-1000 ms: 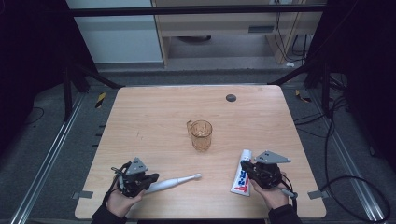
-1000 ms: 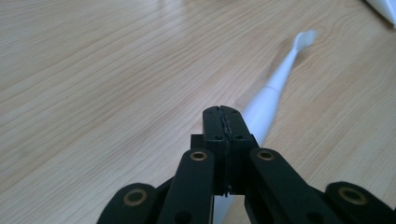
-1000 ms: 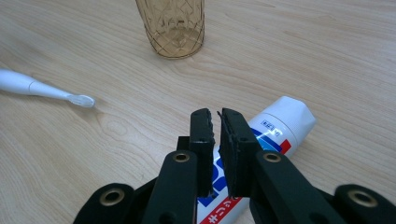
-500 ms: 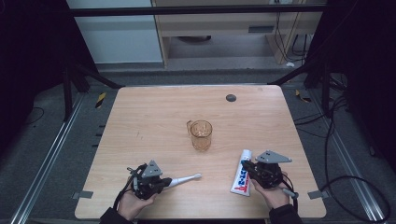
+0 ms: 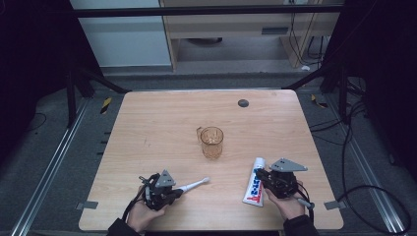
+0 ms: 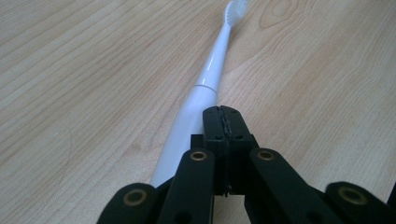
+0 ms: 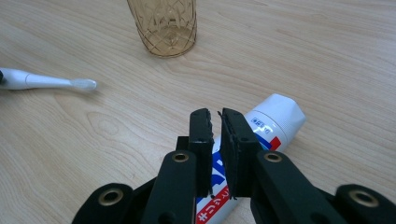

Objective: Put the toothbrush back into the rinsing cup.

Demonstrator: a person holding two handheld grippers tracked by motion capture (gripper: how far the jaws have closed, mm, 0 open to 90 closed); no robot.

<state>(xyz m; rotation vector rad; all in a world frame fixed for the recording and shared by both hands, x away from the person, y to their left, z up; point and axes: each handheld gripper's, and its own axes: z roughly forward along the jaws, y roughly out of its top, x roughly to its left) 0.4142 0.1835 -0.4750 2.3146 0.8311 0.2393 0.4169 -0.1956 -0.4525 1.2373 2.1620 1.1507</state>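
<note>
Wood-topped table (image 5: pixel 162 123) is filling the middle of the high view, with a person's hands reaching in from its near edge, each holding a black two-jaw tool. An amber patterned cup (image 5: pixel 212 142) is standing upright at the centre of the table, well apart from both hands.

Toward the near right, a white, red and blue toothpaste tube (image 5: pixel 253 184) is lying flat with its cap pointing away from the person. The right tool (image 5: pixel 261 178) is resting just beside and over the tube; in the right gripper view its jaws are standing nearly together with a narrow gap between them, above the tube's printed body (image 7: pixel 264 128) and not pinching it.

Toward the near left, a white toothbrush (image 5: pixel 193 185) is lying flat with its bristle head pointing toward the cup. The left tool (image 5: pixel 173 192) is sitting over the thick handle end; in the left gripper view its jaws are pressed fully together above the handle (image 6: pixel 189 121), gripping nothing.

The toothbrush is probably light, rigid and smooth, so it is likely to roll or slip; its thick handle seems the best place to grip. The tube is probably soft and will dent, so holding across its flat middle looks safest.
</note>
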